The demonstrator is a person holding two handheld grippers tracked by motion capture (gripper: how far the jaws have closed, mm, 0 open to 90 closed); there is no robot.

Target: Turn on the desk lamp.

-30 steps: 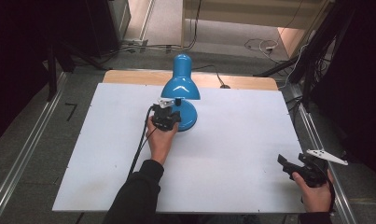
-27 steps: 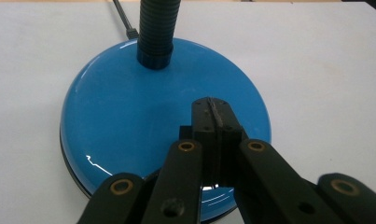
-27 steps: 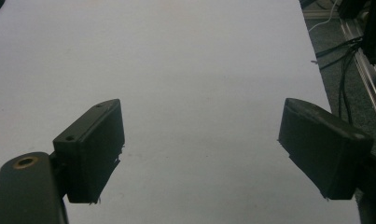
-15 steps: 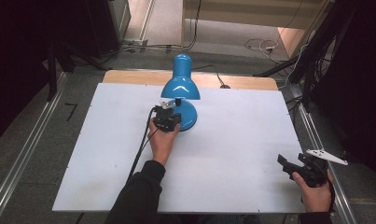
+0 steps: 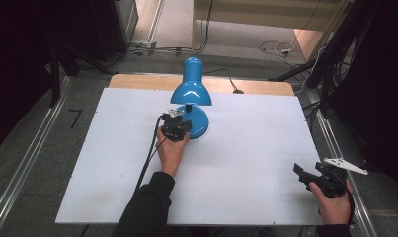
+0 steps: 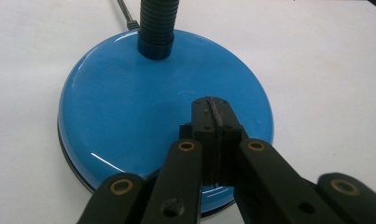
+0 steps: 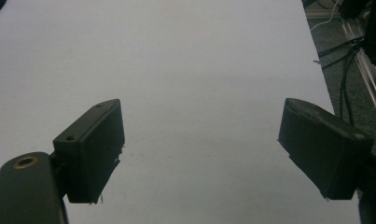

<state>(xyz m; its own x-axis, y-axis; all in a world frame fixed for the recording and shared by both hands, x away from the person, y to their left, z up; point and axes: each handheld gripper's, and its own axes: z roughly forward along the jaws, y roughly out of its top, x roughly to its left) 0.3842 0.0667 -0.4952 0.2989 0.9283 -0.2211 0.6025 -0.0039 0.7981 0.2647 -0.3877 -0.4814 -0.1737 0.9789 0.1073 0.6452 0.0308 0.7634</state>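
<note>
A blue desk lamp (image 5: 190, 89) stands at the back middle of the white table (image 5: 246, 148), its shade bent forward over its round blue base (image 6: 143, 107). A black ribbed neck (image 6: 157, 23) rises from the back of that base. My left gripper (image 5: 176, 127) is shut with nothing between its jaws, and its closed tips (image 6: 212, 109) rest over the near part of the base. My right gripper (image 5: 305, 175) stays at the table's front right edge, open, with only bare tabletop between its fingers (image 7: 94, 149).
A wooden strip (image 5: 137, 81) runs behind the white board. The lamp's black cord (image 5: 226, 74) trails off the back edge. Metal rails (image 5: 28, 158) line both sides of the table, and loose cables lie on the floor beyond.
</note>
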